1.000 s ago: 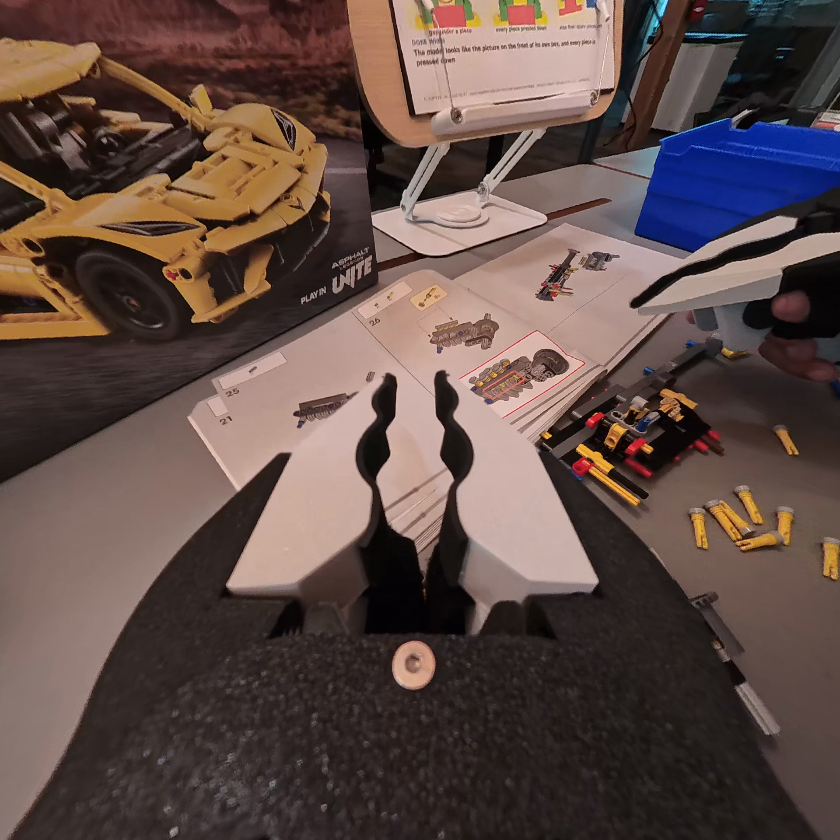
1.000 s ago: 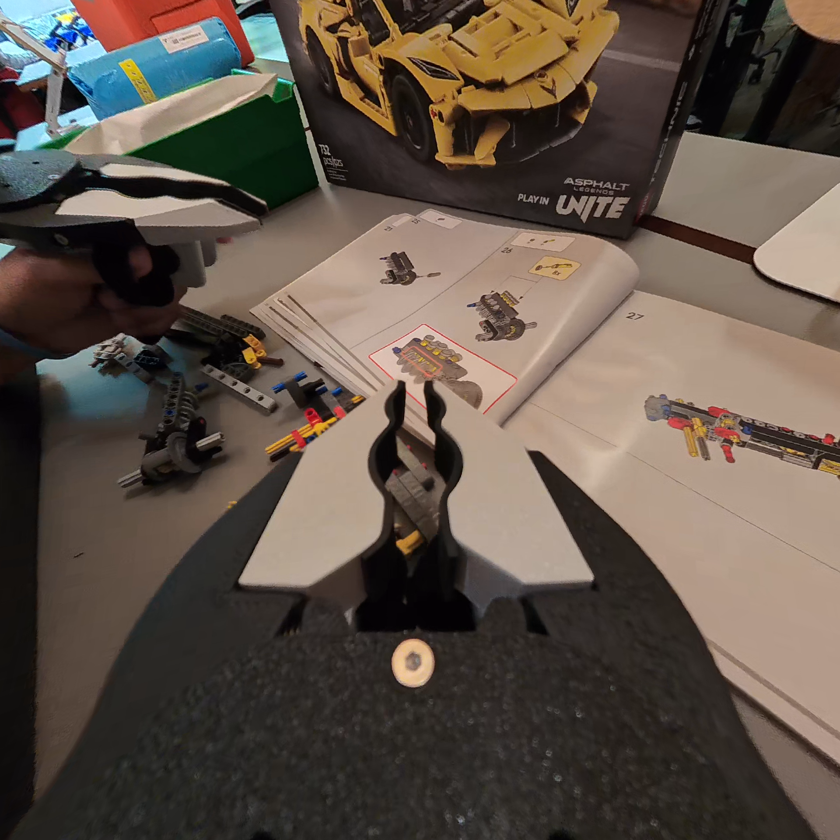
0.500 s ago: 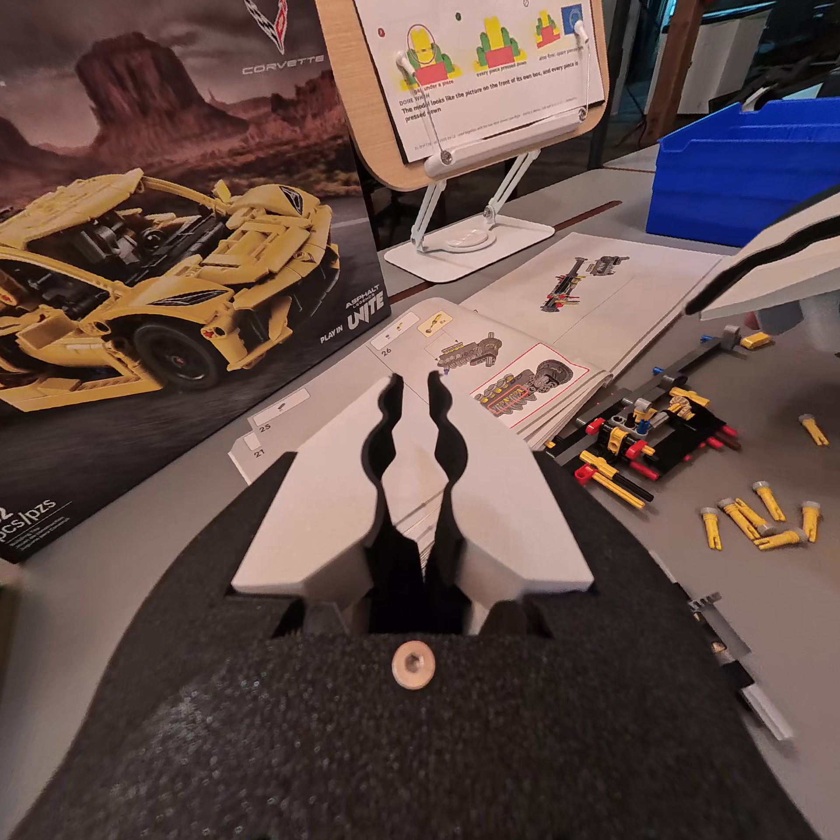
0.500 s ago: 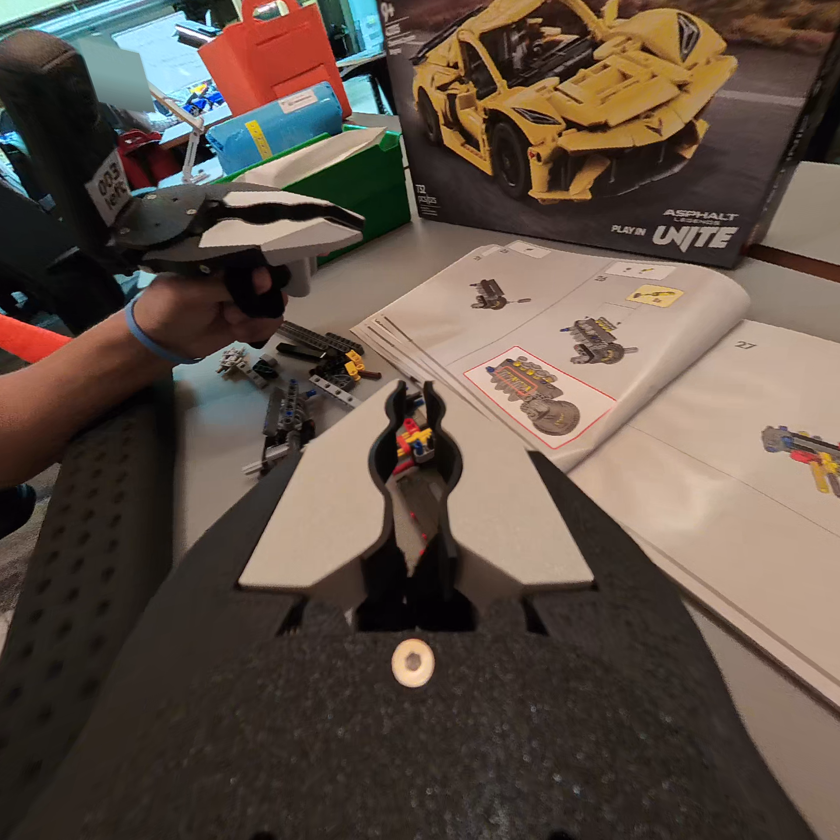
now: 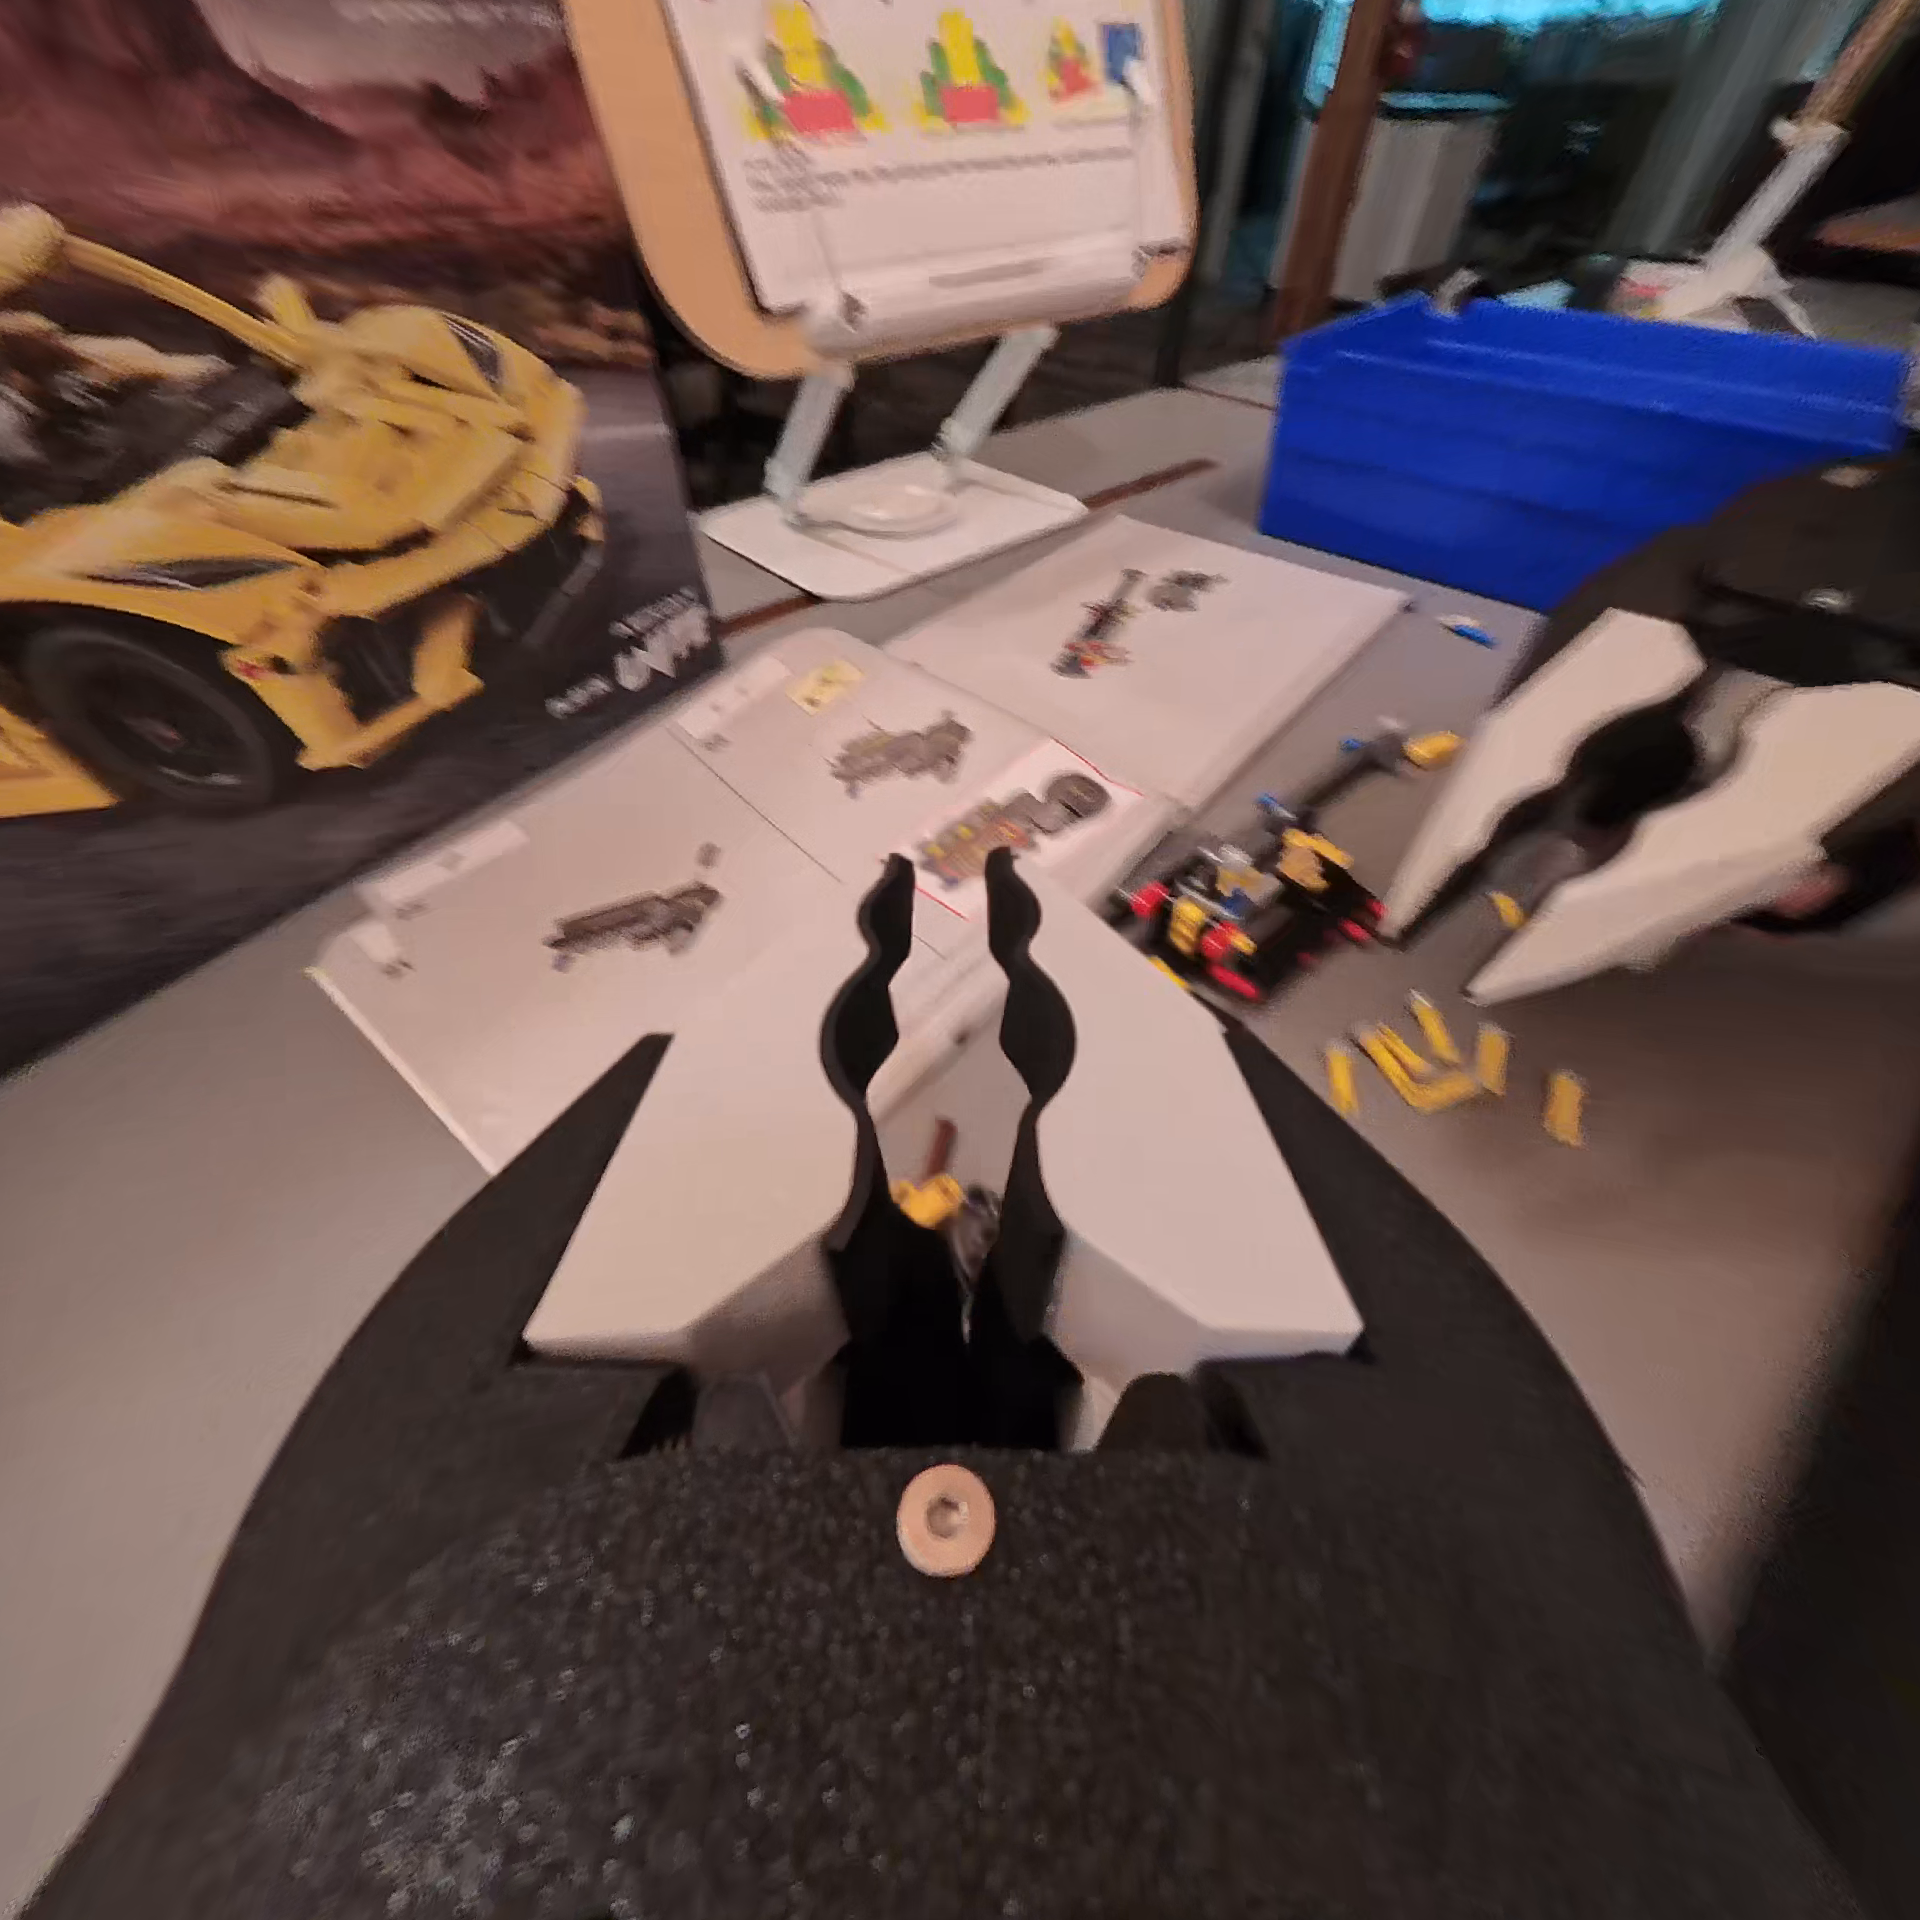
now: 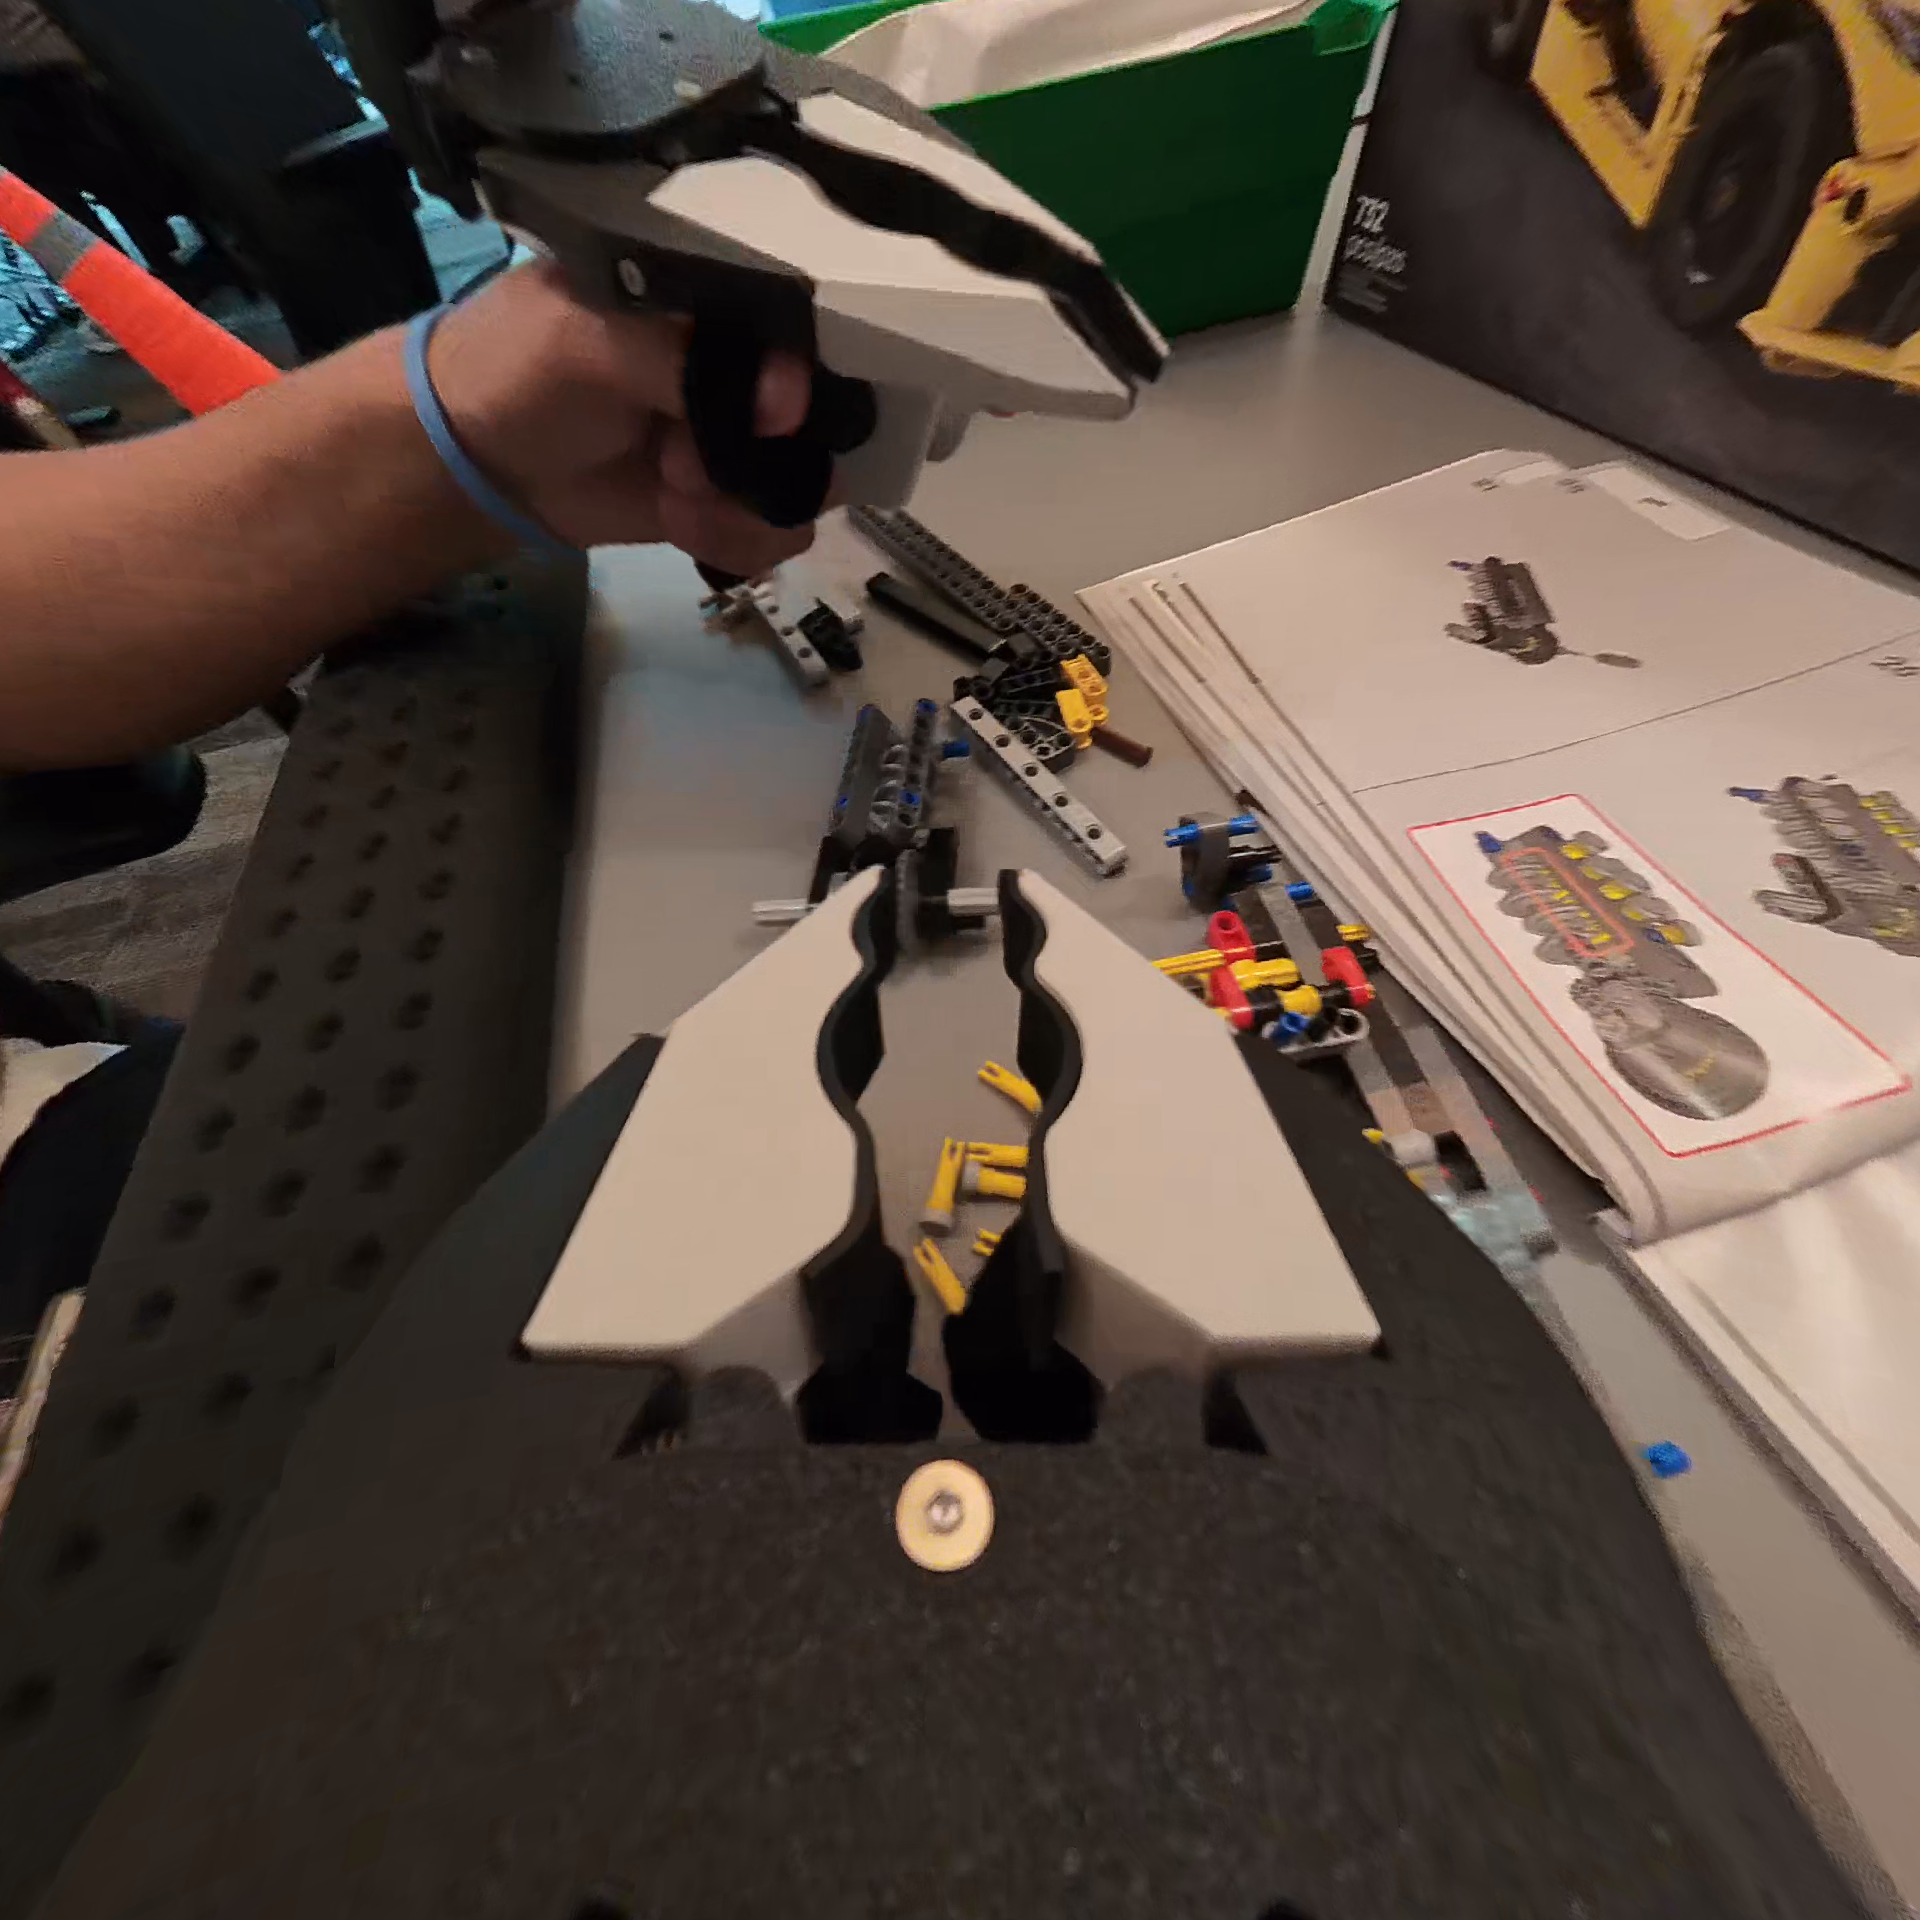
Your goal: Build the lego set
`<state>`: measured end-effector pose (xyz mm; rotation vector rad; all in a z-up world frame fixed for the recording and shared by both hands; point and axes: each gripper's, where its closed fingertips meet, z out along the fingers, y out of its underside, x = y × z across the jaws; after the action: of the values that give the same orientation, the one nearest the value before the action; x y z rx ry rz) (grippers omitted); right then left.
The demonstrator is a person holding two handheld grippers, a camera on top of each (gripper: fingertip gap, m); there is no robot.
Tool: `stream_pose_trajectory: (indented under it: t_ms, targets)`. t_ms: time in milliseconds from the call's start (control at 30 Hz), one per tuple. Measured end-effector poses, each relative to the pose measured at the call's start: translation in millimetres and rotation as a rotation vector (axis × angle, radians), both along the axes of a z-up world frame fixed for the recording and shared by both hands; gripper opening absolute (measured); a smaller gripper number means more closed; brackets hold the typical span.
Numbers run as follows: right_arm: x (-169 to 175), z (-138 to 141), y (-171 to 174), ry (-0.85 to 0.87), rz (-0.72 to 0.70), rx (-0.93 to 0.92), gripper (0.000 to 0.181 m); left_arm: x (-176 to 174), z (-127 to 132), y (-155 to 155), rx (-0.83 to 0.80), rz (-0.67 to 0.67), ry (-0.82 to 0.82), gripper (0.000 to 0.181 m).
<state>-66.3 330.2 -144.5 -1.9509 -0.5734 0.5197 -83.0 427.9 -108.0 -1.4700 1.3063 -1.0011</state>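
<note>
The set's box (image 6: 1621, 208), the open instruction booklet (image 6: 1558, 727) and the stand's sheet (image 5: 935, 156) all bear print.

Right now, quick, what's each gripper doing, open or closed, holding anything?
Left gripper: open, holding nothing.
Right gripper: open, holding nothing, above the loose yellow pins.

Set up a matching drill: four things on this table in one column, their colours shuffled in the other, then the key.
Things:
1. bin
2. loose pins
3. tub
4. stand

Colours:
A. green
B. white
C. blue
D. yellow

Pairs: 1-C, 2-D, 3-A, 4-B
</note>
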Motion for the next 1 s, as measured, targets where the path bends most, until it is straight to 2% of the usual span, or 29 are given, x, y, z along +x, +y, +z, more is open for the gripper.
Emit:
stream_pose_trajectory:
  t_ms: [67,133,267,333,467,533,633,700,800,900,1000]
  targets:
    - [-12.8,-4.4,2.3,0.004,0.019,-0.032,0.032,-21.7,-0.1,-10.1,0.021,0.001,0.043,0.016]
    - [-32.1,-14.6,7.7,-0.063,0.052,-0.051,0.037,-46.1,2.1,-18.9,0.026,0.037,0.046,0.015]
    - [-58.7,-37.0,26.0,-0.267,0.071,-0.086,0.04,-80.3,-0.4,-44.0,-0.07,0.04,0.018,0.014]
    - [-62.1,-39.5,31.8,-0.274,0.07,-0.113,0.039,-91.5,-6.1,-50.0,-0.042,0.051,0.038,0.014]
    - [-57.8,-47.2,33.8,-0.267,0.045,-0.173,0.041,-101.2,-16.0,-51.5,0.009,0.068,0.068,0.014]
    - [-59.1,-51.4,32.3,-0.272,0.052,-0.186,0.028,-98.2,-16.1,-51.2,-0.012,0.061,0.06,0.014]
    - [-56.1,-51.0,32.2,-0.271,0.043,-0.183,0.026,-93.4,-15.9,-50.5,-0.024,0.054,0.06,0.014]
    - [-53.5,-46.4,30.9,-0.211,0.043,-0.206,0.026,-92.1,-16.9,-50.8,-0.014,0.051,0.068,0.014]
    - [-57.7,-24.4,21.4,-0.006,0.111,-0.252,0.026,-91.0,-17.4,-54.4,0.019,0.01,0.08,0.015]
    - [-66.4,21.1,6.0,0.305,0.254,-0.264,0.025,-88.1,-17.6,-71.9,-0.017,-0.151,0.09,0.025]
    - [-60.2,44.8,-2.1,0.389,0.323,-0.222,0.025,-83.5,-4.8,-89.8,-0.152,-0.302,0.03,0.045]
